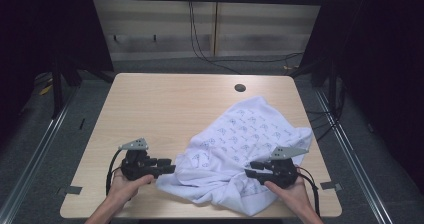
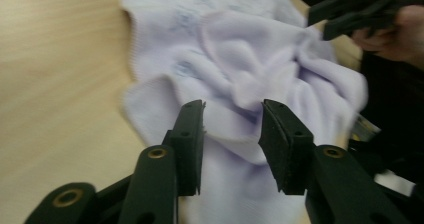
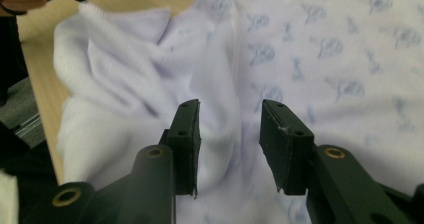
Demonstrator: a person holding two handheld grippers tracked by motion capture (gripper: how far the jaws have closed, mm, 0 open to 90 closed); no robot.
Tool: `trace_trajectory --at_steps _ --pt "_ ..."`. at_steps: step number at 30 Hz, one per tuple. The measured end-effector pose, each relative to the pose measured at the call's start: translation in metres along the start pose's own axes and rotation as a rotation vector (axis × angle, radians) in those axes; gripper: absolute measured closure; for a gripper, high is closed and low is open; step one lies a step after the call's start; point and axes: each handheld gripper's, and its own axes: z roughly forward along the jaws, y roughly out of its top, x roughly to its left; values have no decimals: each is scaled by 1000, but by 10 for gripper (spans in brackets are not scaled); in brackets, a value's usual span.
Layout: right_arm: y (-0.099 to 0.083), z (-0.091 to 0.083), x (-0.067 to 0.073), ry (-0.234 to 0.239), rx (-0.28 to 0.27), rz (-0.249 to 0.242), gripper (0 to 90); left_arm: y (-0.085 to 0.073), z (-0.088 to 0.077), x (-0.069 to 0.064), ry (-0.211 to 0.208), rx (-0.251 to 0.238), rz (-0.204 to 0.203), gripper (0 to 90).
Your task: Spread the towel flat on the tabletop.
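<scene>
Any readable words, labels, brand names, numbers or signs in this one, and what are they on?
None can be read.
White garment: covered in a repeated small blue print; in the right gripper view the marks look like little figures, too blurred to tell any lettering.
Wooden table: bare wood, no text.

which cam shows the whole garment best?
High view: the white printed garment lies crumpled on the table, its full outline visible between both tongs. Left gripper view gives a blurred close-up of bunched folds. Right gripper view shows the print and a seam up close.
</scene>
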Motion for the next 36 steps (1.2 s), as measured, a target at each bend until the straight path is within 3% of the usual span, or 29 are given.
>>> trace_trajectory --at_steps 1,2,4,6,9,13,17,18,19,20,21,22,23,24,25,26,29,31,34,35,36 --pt "7 5 -1 2 -5 -4 600 0 0 0 0 0 0 628" --pt "15 11 -2 11 -13 -14 605 6 10 16 31 -1 -33 634" --pt "31 29 -2 15 -10 -29 619 11 21 27 50 -4 -60 632" --pt "44 49 -3 29 -2 -40 626 13 30 33 30 11 -81 627" --pt "59 78 -5 61 14 -45 640 14 39 32 71 49 -36 599" --pt "68 106 -8 67 45 -46 628 13 37 41 96 30 -68 595" --pt "67 119 -12 58 77 -39 609 9 32 46 101 20 -78 618" --pt "64 124 -13 51 104 -38 688 7 32 46 94 27 -79 617" --pt "64 124 -13 51 104 -38 688 7 32 46 94 27 -79 611" --pt "61 122 -12 8 88 -67 835 7 32 46 95 29 -75 601" --pt "61 122 -12 8 88 -67 835 6 33 45 97 27 -74 601" --pt "60 111 -13 2 17 -40 851 6 37 42 91 29 -66 585" --pt "60 111 -13 2 17 -40 851 6 37 42 91 29 -66 580" --pt "60 98 -13 -41 -33 -41 850 7 42 39 94 44 -58 568" --pt "60 98 -13 -41 -33 -41 850 7 42 39 94 44 -58 565" --pt "61 80 -15 -61 -86 -15 832 10 45 35 91 57 -40 562" --pt "60 59 -19 -75 -104 -16 853 14 48 30 91 50 -35 548" --pt "59 55 -21 -76 -102 -9 856 15 50 27 94 63 -15 548" --pt "49 31 -30 -107 -130 19 865 15 48 26 104 42 -36 548" --pt "49 31 -30 -107 -130 19 865 15 48 26 104 42 -36 548" --pt "41 15 -36 -114 -143 37 864 15 45 30 106 24 -52 548"
